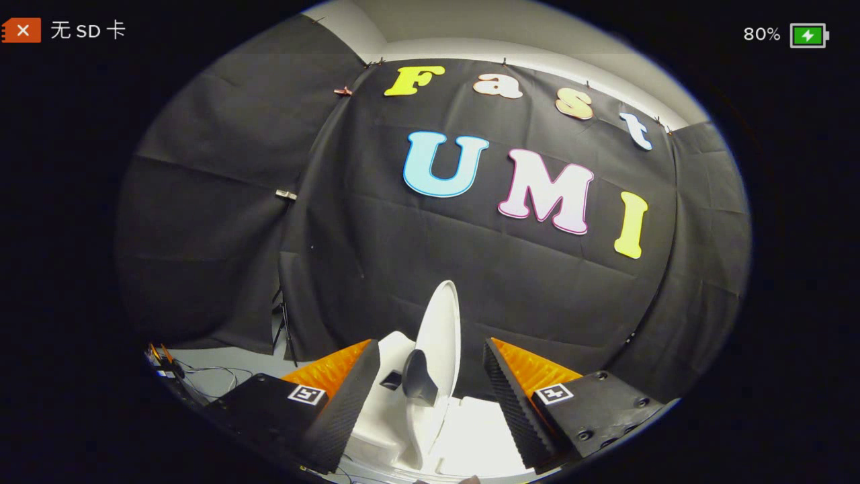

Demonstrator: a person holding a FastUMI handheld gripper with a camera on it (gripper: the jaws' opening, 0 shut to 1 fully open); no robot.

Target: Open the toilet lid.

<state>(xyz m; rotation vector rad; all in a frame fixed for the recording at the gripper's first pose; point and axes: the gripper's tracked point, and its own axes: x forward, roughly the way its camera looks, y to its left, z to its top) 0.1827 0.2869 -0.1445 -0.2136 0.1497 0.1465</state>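
A small white toilet [470,437] sits low between my fingers. Its white oval lid [445,323] stands raised, nearly upright and seen almost edge-on, tilted slightly to the right. A dark knob [418,378] sticks out from the lid's left face. My gripper [430,344] is open, with one finger on each side of the lid and a gap left on both sides. Neither finger touches the lid or the knob. The bowl's near part is hidden below the fingers.
The black cloth wall hangs close behind the toilet. Beyond the left finger a thin tripod stand [285,329] leans by the wall. Loose cables [208,373] and some small gear [164,359] lie on the grey floor there.
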